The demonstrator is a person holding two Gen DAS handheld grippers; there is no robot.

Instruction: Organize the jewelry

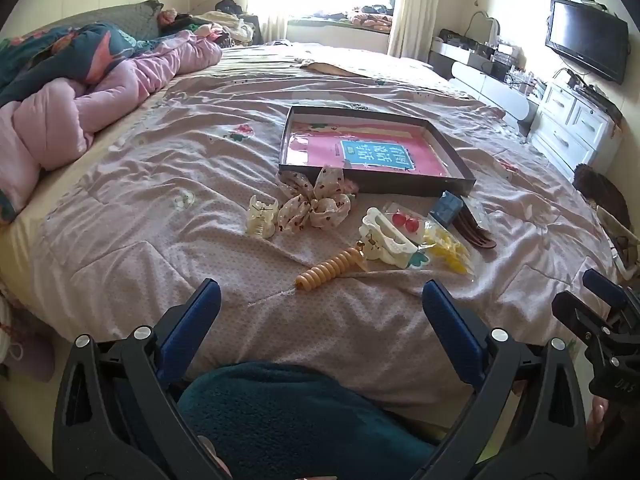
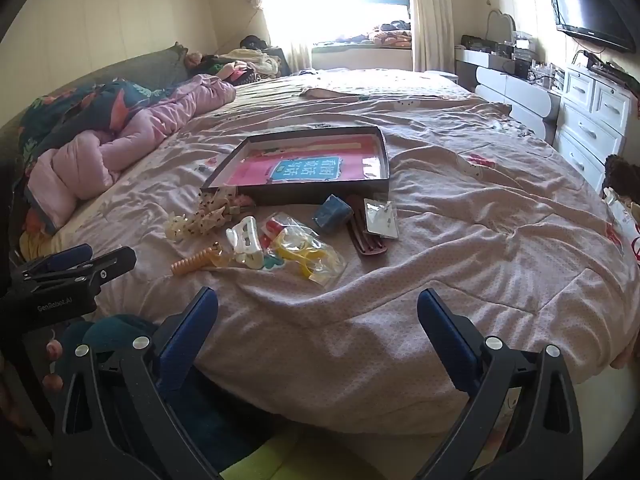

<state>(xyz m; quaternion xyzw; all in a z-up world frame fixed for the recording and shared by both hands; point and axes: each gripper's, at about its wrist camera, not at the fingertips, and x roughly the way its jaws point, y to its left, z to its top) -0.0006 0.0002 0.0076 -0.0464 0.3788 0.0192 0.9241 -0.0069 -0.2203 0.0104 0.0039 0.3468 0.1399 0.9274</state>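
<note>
With both the left gripper [image 1: 320, 304] and right gripper [image 2: 318, 312] spread wide and empty at the bed's [image 1: 200, 168] near edge, I would first pinch the orange spiral hair tie [image 1: 326, 270] across its coils, then carry it to the shallow dark cardboard tray [image 1: 452, 148].

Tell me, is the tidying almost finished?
Not yet, it has hardly begun. Done: nothing; the box holds only a pink book. In hand: nothing; the left gripper and right gripper are open above the bed edge. Left: the coil tie, white clip, scrunchie, small clip, blue block and bags all lie on the bed.
</note>
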